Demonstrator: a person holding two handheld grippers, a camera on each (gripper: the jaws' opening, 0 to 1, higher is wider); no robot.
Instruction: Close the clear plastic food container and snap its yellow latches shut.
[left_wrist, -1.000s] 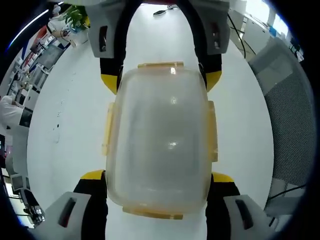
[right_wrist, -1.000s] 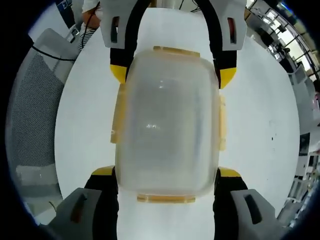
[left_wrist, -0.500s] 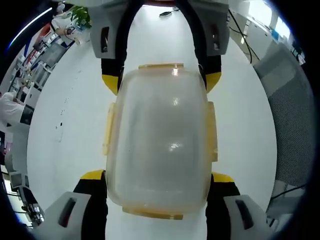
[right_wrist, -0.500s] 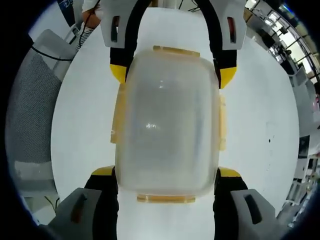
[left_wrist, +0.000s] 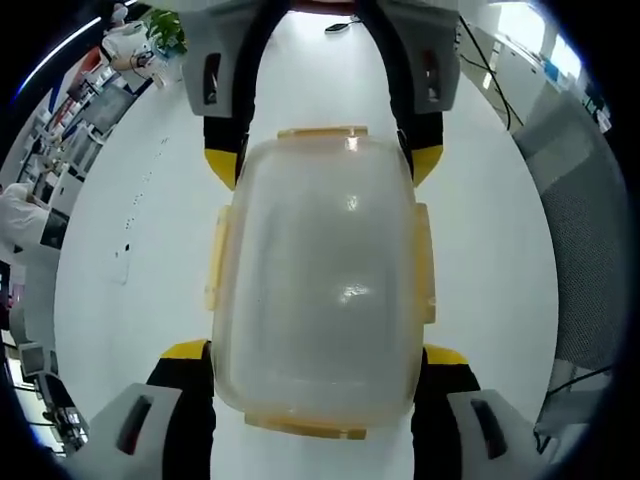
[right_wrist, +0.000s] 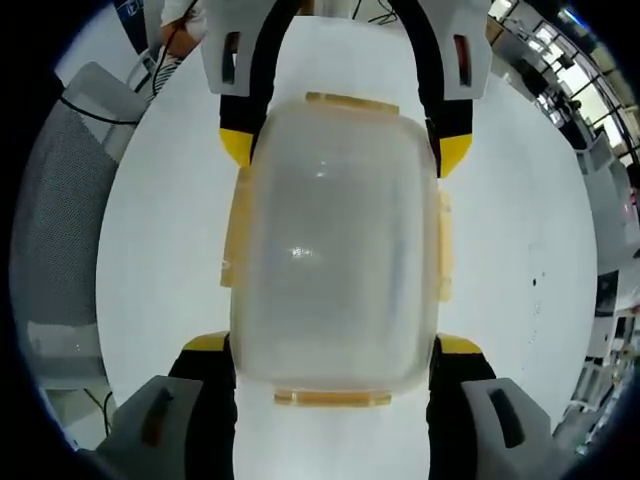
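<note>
White tabletop (left_wrist: 130, 300) spreads beneath me as my left gripper (left_wrist: 315, 355) and right gripper (right_wrist: 335, 350) each straddle an opposite end of the clear container (left_wrist: 318, 280), jaws clamped on its sides, long axis running between them, yellow latches (right_wrist: 443, 262) alongside.

A white counter (left_wrist: 120, 290) spreads across both views, with a few small dark specks at the left of the left gripper view and at the right of the right gripper view. A grey mesh chair back (left_wrist: 580, 260) stands at the right edge of the left gripper view; it appears again at the left edge of the right gripper view (right_wrist: 60, 230). A green plant (left_wrist: 165, 28) sits in the upper left of the left gripper view, with cluttered desks (left_wrist: 85, 100) below it. Black cables (left_wrist: 490, 75) run at upper right.
</note>
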